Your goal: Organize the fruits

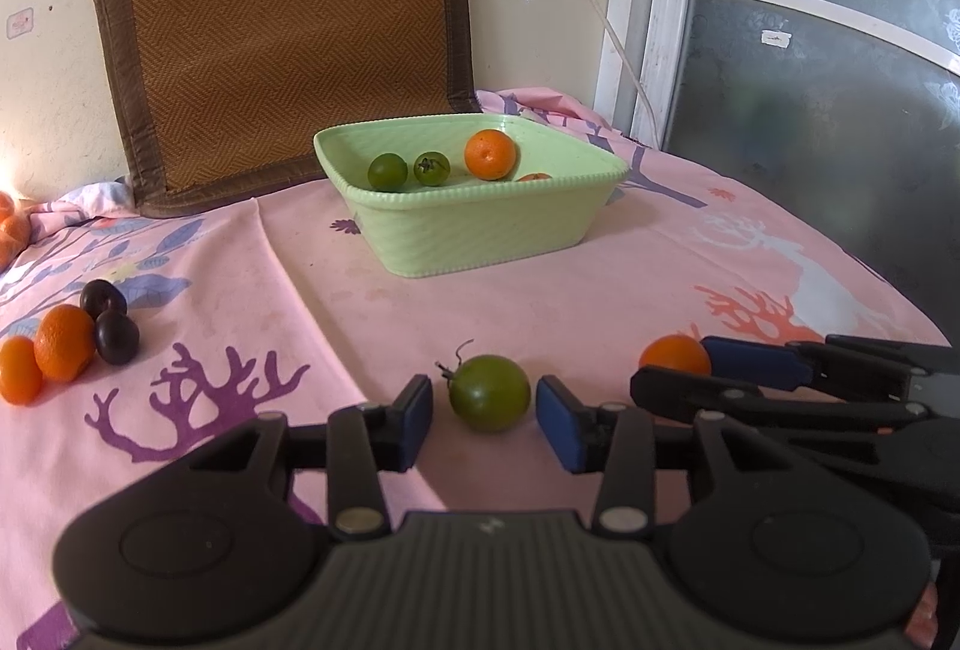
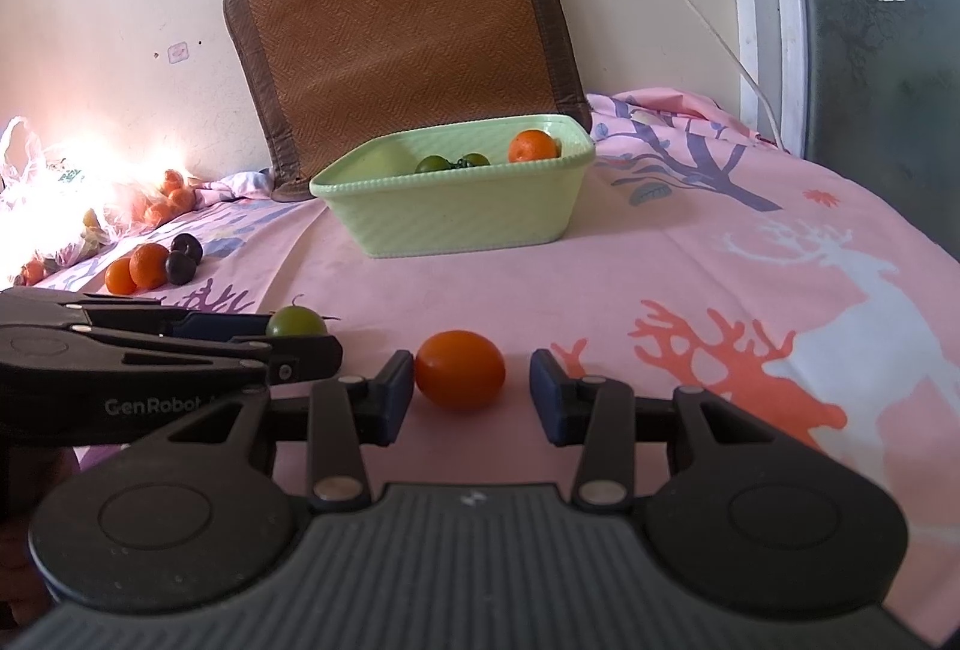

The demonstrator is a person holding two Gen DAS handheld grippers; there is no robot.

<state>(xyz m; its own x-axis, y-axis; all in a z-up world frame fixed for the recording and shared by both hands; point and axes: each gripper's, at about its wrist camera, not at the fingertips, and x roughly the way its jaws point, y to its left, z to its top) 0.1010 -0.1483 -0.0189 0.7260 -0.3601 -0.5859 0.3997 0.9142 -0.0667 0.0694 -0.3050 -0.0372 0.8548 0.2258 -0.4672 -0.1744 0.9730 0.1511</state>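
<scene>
Pointing slightly downward over the pink cloth (image 1: 372,302), both tongs are being held side by side. The left gripper (image 1: 485,419) is being kept partly open around a green tomato (image 1: 489,392), small gaps showing on both sides. The right gripper (image 2: 471,391) is likewise being kept partly open around an orange fruit (image 2: 460,368), the left pad (image 2: 396,380) close to it, though contact cannot be told. Farther off, more fruit is being held in the green basket (image 1: 480,230); a cluster is being left at far left.
</scene>
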